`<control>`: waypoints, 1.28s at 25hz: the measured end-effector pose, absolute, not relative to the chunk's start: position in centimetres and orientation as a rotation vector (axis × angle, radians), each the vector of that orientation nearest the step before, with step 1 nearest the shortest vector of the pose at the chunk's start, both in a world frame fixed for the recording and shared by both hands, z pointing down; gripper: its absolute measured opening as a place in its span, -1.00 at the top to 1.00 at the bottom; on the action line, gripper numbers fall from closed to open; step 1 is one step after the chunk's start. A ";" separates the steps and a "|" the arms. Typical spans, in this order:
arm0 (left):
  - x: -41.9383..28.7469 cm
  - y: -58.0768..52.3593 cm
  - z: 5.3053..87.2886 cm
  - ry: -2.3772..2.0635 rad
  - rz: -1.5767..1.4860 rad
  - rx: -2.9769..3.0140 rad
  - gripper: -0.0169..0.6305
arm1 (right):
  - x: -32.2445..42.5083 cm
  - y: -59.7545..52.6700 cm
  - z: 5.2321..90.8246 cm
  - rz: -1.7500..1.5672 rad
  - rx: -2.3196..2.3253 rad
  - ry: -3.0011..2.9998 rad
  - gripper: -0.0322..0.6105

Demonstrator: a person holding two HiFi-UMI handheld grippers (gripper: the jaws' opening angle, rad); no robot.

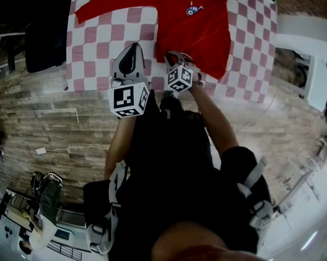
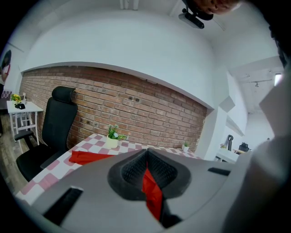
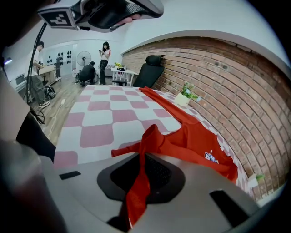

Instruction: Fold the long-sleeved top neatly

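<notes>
The left tool (image 2: 146,158) and the right tool (image 3: 144,160) are each clamping shut on a pinch of the red long-sleeved fabric top (image 1: 202,28), which is lying spread on the pink-and-white checked desk (image 1: 102,51), one sleeve trailing far left; uneven pulling could be slipping the thin cloth from either nip, skewing the fold. A small pale pot (image 3: 183,101) at the desk's far edge is holding a green plant; a swung sleeve could be toppling it.

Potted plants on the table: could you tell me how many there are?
2: a potted plant by the red sleeve, a smaller plant further right by the wall; more may be hidden.
</notes>
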State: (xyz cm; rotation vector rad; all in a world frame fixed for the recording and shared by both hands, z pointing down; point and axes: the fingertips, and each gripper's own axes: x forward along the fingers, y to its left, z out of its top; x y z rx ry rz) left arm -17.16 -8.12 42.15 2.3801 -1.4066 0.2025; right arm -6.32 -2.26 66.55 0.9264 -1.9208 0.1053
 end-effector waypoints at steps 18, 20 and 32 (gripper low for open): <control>-18.4 -8.7 43.3 -1.401 0.219 2.351 0.92 | -8.3 -1.9 67.0 0.376 0.909 -1.984 0.58; -18.6 -8.9 43.3 -1.401 0.216 2.350 0.92 | -8.2 -2.2 66.0 0.407 0.953 -2.001 0.58; -22.0 -11.4 42.9 -1.401 0.200 2.355 0.92 | -9.6 -6.5 54.6 0.506 1.281 -2.185 0.87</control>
